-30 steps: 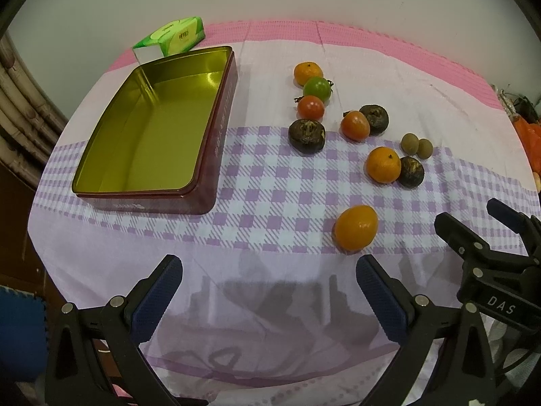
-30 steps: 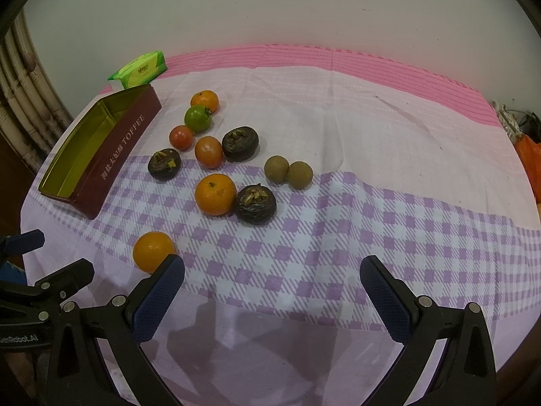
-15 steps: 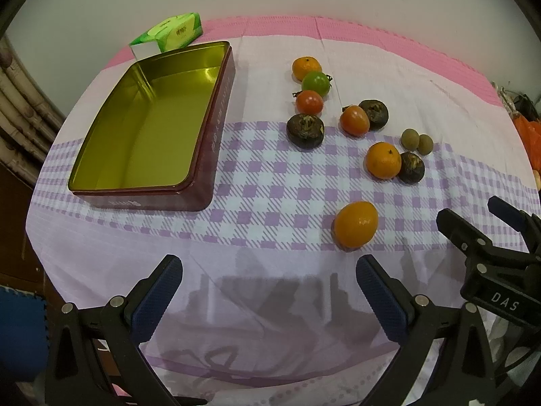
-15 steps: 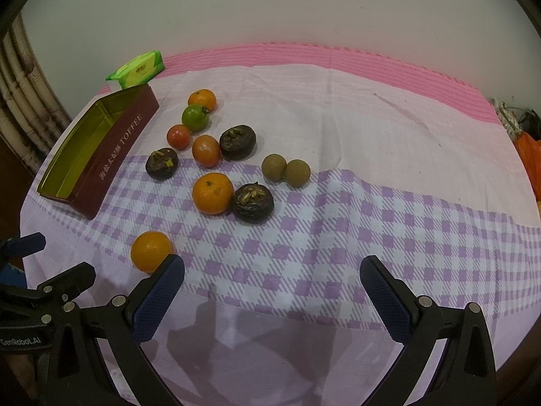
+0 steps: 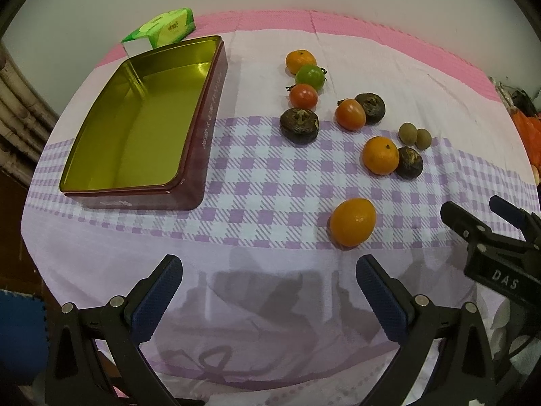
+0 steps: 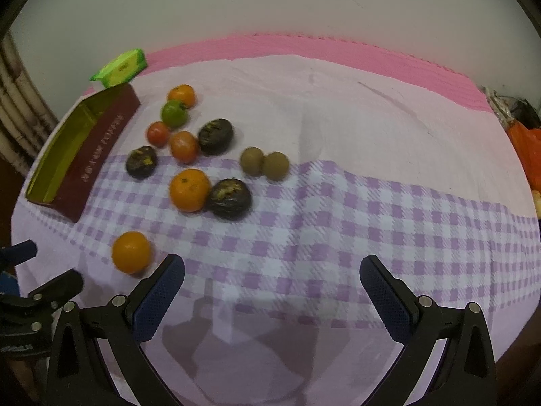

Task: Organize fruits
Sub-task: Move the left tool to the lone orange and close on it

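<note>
Left gripper [image 5: 268, 291] is spread wide with nothing between its blue-padded fingers, poised above the bare lilac hem of the checked purple-and-white tablecloth [image 5: 263, 182]. Over the last second its view has altered only slightly: the open gold-lined maroon rectangular tin [image 5: 135, 128] sits a little higher and farther left in frame, consistent with a small drift of the tool.

To the right of the tin, well apart from it, lies the loose fruit, none yet collected: a small orange mandarin [image 5: 300, 61], a green tomato [image 5: 310, 76] and a red tomato [image 5: 303, 96] in a touching row, three dark brown wrinkled fruits, a second reddish tomato [image 5: 350, 114], a larger mandarin [image 5: 380, 155], and two small olive-brown round fruits [image 5: 414, 135]. The nearest orange fruit [image 5: 352, 222] lies alone, just ahead of the left tool's right-hand finger.

Right gripper [image 6: 272, 292] is likewise parted and empty. Its frame is now motion-blurred and the fruit appears larger and lower than before, indicating an advance toward the cluster. Assessment: sorting has not begun; a first pick appears to be in approach, and the tin remains empty.
</note>
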### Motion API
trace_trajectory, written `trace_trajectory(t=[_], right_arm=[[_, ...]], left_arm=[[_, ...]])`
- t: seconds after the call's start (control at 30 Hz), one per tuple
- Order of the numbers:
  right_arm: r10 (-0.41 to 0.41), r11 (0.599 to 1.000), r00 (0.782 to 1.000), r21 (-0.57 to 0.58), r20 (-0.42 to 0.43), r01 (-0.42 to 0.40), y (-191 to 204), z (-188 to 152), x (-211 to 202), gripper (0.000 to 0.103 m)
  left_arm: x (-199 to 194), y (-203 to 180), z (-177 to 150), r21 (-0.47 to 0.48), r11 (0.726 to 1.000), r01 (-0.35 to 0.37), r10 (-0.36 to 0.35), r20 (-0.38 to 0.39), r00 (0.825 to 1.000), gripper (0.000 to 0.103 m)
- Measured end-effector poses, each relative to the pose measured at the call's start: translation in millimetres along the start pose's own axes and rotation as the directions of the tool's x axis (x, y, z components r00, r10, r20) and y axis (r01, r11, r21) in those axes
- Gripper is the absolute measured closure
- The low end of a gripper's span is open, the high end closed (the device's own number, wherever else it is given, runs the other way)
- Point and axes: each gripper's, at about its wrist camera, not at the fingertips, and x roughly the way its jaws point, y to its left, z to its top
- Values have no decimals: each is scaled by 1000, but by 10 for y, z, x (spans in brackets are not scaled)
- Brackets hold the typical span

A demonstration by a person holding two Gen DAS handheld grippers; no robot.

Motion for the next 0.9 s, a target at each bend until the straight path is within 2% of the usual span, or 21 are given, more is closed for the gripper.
trace_trajectory(t=[0.2,0.43,0.63,0.7,0.9], right_arm=[[-43,998,998,52,-47,45,-179,-5,138,0],[-56,994,995,87,-83,63,-331,-20,246,0],[-44,994,994,91,-104,54,-377,-21,309,0],[-42,994,993,93,-111,53,-368,-20,335,0],[-31,995,991,93,-131,43,-360,-14,440,0]], left_arm=[[87,-87,35,39,999,28,-27,-17,999,1],[206,-307,110,131,987,90,-86,-38,996,1],[317,-467,191,194,973,129,-121,-51,991,18],[356,-496,229,200,970,136,-128,-51,990,28],[532,-521,365,195,969,149,-136,-80,988,48]])
